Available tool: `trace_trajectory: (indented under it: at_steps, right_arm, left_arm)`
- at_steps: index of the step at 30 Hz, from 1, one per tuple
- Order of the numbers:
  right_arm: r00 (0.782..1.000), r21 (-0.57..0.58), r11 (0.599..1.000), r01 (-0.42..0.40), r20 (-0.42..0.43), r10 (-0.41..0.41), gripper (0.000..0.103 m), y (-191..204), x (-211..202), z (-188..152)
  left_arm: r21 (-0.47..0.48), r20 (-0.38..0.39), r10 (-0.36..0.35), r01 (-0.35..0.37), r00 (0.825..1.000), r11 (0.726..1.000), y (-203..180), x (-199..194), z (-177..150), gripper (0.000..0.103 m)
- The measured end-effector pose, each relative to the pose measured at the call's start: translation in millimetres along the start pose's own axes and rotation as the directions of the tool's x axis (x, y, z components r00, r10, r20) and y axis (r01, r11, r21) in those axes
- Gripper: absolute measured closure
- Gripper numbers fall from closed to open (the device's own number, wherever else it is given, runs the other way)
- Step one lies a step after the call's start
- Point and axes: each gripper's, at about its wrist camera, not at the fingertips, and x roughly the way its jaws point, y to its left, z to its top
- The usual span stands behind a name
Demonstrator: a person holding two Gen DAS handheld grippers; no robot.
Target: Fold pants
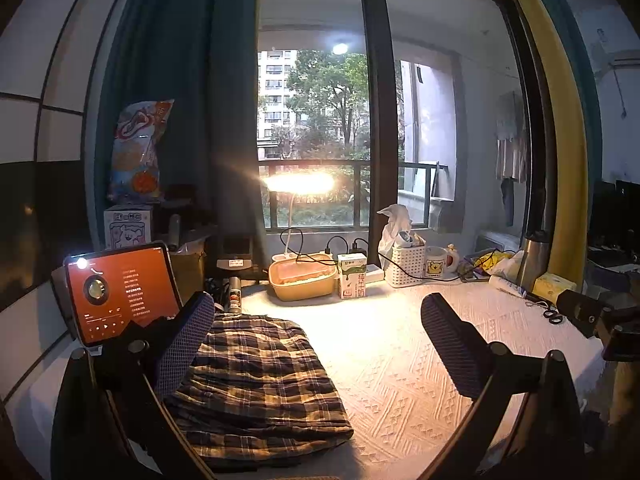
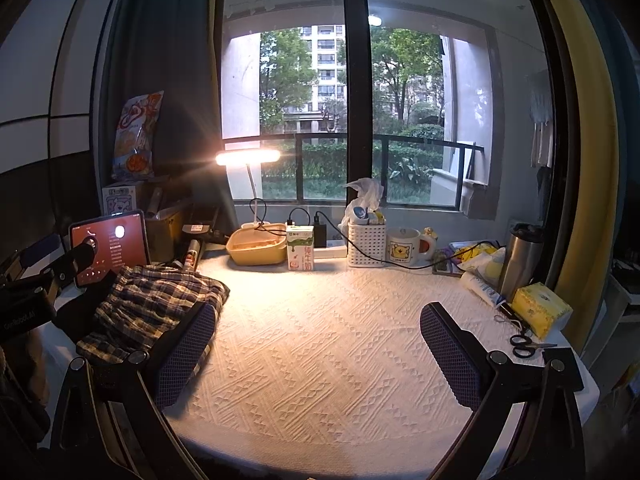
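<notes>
The plaid pants (image 1: 256, 384) lie folded in a compact pile on the white textured tablecloth (image 1: 400, 360), at the table's left side. My left gripper (image 1: 320, 344) is open, above the pile's right part, with its left finger over the cloth and nothing held. In the right wrist view the pants (image 2: 152, 312) sit at the left, and my right gripper (image 2: 316, 356) is open and empty over bare tablecloth (image 2: 320, 340) to their right. The left gripper's body (image 2: 48, 292) shows beside the pants there.
A tablet (image 1: 120, 292) stands at the left. Along the back stand a lit desk lamp (image 1: 300, 182), a yellow container (image 1: 302, 278), a milk carton (image 1: 352, 276), a white basket (image 1: 408, 264) and a mug (image 1: 438, 266). Scissors (image 2: 524, 344), a tissue pack (image 2: 540, 310) and a steel tumbler (image 2: 520, 260) are at the right.
</notes>
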Motion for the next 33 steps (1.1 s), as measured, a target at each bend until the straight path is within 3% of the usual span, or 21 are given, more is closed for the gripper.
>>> trace_trajectory:
  at_steps: [33]
  right_arm:
    - [1.0, 0.006, 1.0, 0.003, -0.008, -0.003, 0.0, 0.0, 1.5, -1.8]
  left_arm:
    - [0.006, 0.001, -0.009, 0.009, 1.0, 1.0, -1.9, 0.7, 1.1, 0.001]
